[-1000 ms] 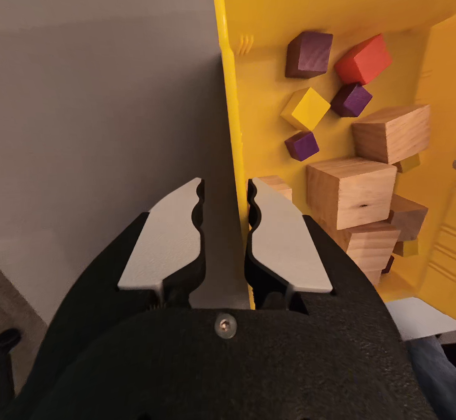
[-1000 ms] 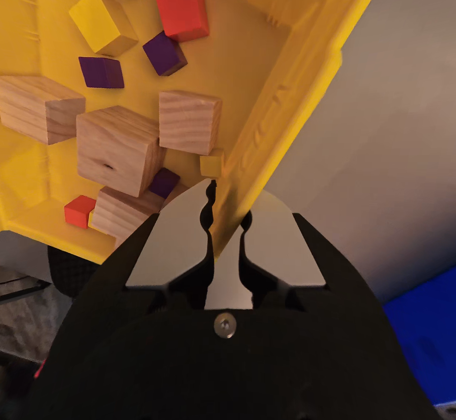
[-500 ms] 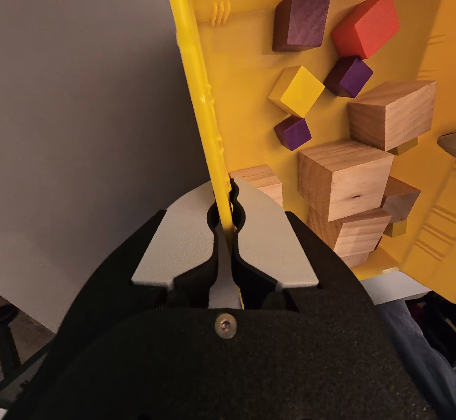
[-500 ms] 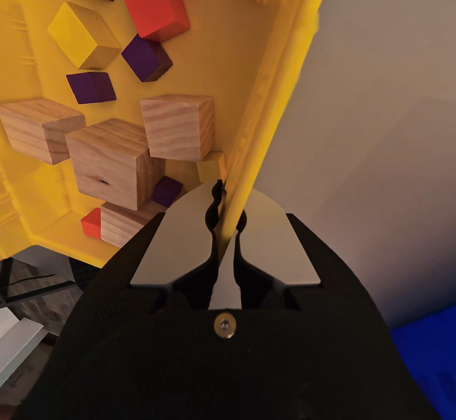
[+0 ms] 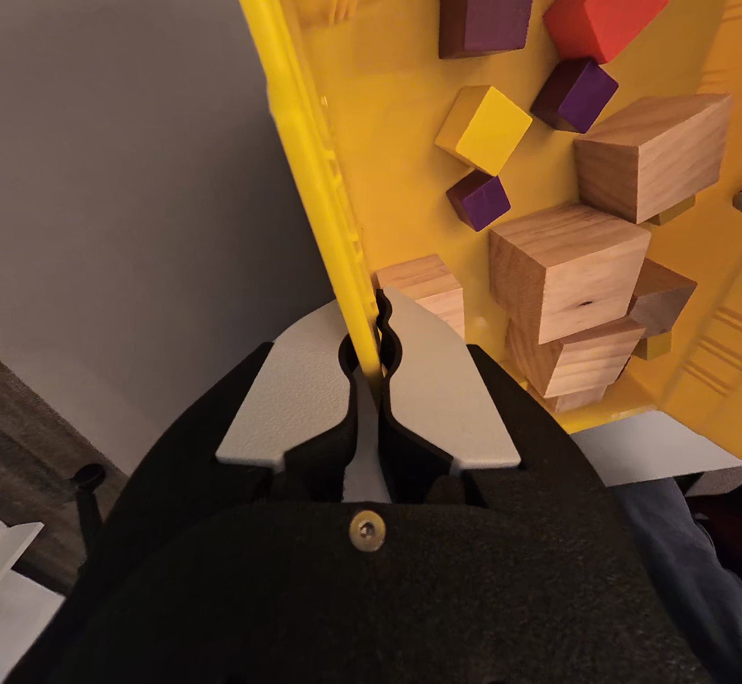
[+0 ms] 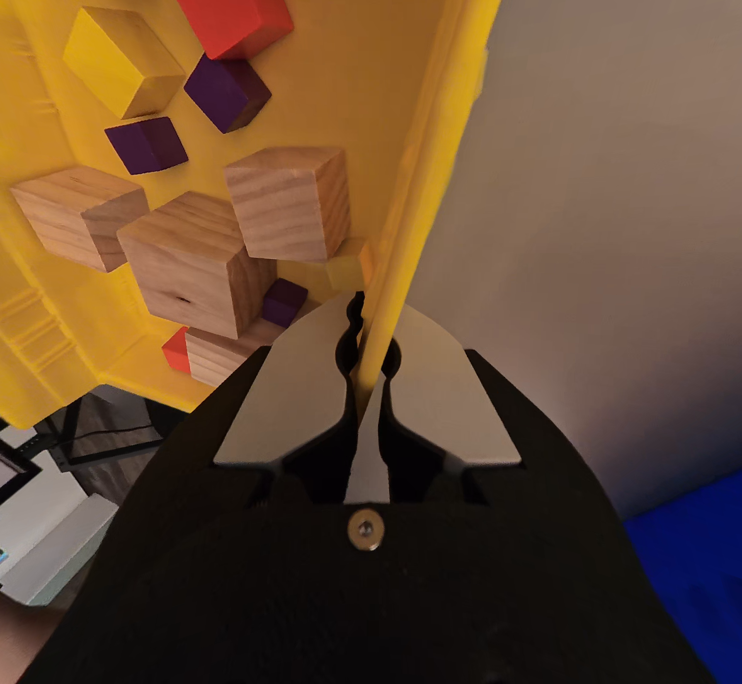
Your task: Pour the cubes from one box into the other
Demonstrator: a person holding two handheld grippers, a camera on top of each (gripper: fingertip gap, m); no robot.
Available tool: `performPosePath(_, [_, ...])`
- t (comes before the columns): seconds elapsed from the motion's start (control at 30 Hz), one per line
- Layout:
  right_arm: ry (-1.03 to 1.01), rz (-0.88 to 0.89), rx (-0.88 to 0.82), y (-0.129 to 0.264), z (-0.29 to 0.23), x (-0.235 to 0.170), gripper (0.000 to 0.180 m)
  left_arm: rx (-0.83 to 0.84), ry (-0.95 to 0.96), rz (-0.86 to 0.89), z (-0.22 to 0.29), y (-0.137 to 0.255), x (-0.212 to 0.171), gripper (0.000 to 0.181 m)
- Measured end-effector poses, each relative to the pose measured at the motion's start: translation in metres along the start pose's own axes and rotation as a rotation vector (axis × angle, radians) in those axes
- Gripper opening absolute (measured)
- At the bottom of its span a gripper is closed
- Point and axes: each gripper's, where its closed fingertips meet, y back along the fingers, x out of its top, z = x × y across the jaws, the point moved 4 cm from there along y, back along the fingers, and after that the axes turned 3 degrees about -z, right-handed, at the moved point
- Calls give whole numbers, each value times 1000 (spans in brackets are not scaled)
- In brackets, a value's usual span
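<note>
Left tongs [image 5: 371, 343] pinch yellow box [image 5: 397, 110] left wall; right tongs [image 6: 371, 339] pinch its right wall. Cubes [image 5: 562, 275] lie inside.

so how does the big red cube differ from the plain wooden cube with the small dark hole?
Colour: the big red painted cube is solid red; the plain wooden cube with the small dark hole is bare, showing grain.
Place: the red one sits near the top of the yellow plastic box's floor in both views; the wooden one sits lower, in the pile of wooden cubes.
Both lie loose inside the box and look similar in size.
</note>
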Motion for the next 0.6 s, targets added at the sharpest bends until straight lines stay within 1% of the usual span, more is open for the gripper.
performPosePath(0.17, [-20,28,11,36,25,-11,5,17,-39,13,37,28,12,6])
performPosePath(0.33, [-51,79,2,88,60,-29,5,31,-93,45,89,66,30,5])
performPosePath(0.5, [-106,137,-7,156,110,-56,5,41,-176,81,163,114,55,5])
performPosePath(0.6, [-159,161,-24,193,150,-80,5,14,-235,87,216,131,72,5])
